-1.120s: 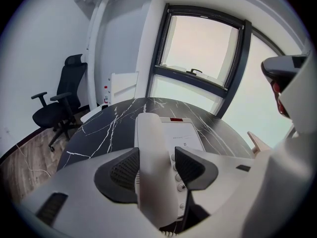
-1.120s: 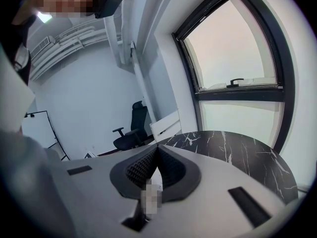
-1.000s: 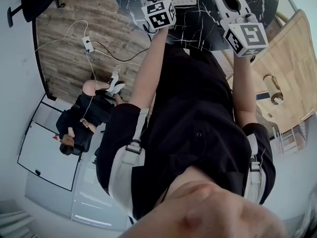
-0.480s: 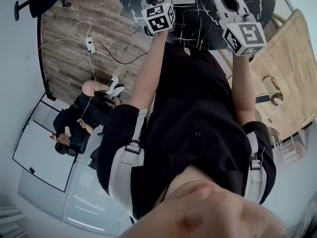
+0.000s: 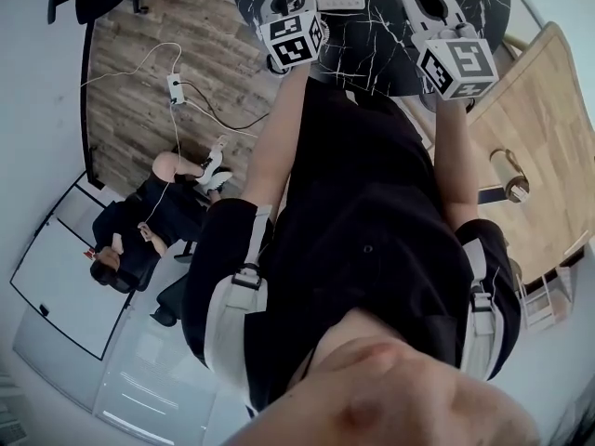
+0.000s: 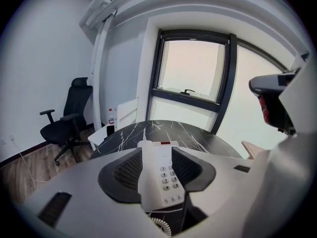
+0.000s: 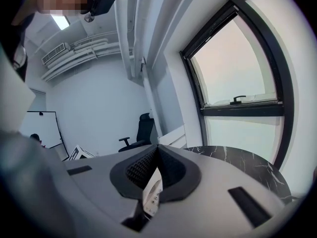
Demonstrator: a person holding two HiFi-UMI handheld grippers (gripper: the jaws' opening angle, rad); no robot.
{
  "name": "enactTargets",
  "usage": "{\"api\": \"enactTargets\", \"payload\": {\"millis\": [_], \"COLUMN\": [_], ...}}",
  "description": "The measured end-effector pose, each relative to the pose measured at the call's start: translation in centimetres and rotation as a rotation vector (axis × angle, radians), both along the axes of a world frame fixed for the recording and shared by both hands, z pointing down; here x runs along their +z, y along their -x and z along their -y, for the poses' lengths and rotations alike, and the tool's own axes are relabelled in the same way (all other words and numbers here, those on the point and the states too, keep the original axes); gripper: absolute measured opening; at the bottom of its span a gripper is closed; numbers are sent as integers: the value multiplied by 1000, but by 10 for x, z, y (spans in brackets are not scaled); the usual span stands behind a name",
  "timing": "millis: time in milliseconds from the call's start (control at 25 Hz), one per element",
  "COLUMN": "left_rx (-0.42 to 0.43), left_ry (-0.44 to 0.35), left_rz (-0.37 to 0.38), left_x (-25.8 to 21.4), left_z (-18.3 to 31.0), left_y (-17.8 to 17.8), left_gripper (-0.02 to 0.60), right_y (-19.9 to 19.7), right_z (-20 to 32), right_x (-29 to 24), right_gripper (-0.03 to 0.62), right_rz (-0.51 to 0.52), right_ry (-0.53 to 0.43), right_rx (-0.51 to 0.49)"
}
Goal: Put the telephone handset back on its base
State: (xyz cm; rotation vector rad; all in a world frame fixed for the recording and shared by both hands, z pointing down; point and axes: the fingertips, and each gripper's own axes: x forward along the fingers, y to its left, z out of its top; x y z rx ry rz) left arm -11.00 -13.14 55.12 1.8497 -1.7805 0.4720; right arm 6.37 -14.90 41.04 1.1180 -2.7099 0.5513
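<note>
Black marble-patterned round bench (image 6: 148,130) carries the white plastic push-button telephone (image 6: 167,180), its handset (image 6: 148,177) apparently seated beside the keypad. Near the telephone, the left tool (image 6: 157,152), empty, has just been narrowing its spread jaws; the right tool (image 7: 157,150) is closed on nothing. Light, rigid and slick, the handset likely grips best mid-shaft.

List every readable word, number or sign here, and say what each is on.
"4", "7", "8", "0": keys on the telephone keypad; the other keys are too small to read.
No letters on the marker cubes, only black-and-white code squares.
Too blurred to read: the red strip above the keypad.
</note>
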Motion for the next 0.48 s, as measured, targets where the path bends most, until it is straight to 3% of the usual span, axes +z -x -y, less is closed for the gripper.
{"api": "enactTargets", "payload": {"millis": [480], "left_rx": [82], "left_ry": [-208], "left_rz": [50], "left_x": [-104], "left_z": [0], "left_y": [-15], "left_gripper": [123], "right_y": [-4], "right_z": [-1], "right_x": [-36], "right_gripper": [29], "right_rz": [40], "right_ry": [-96], "right_rx": [-20]}}
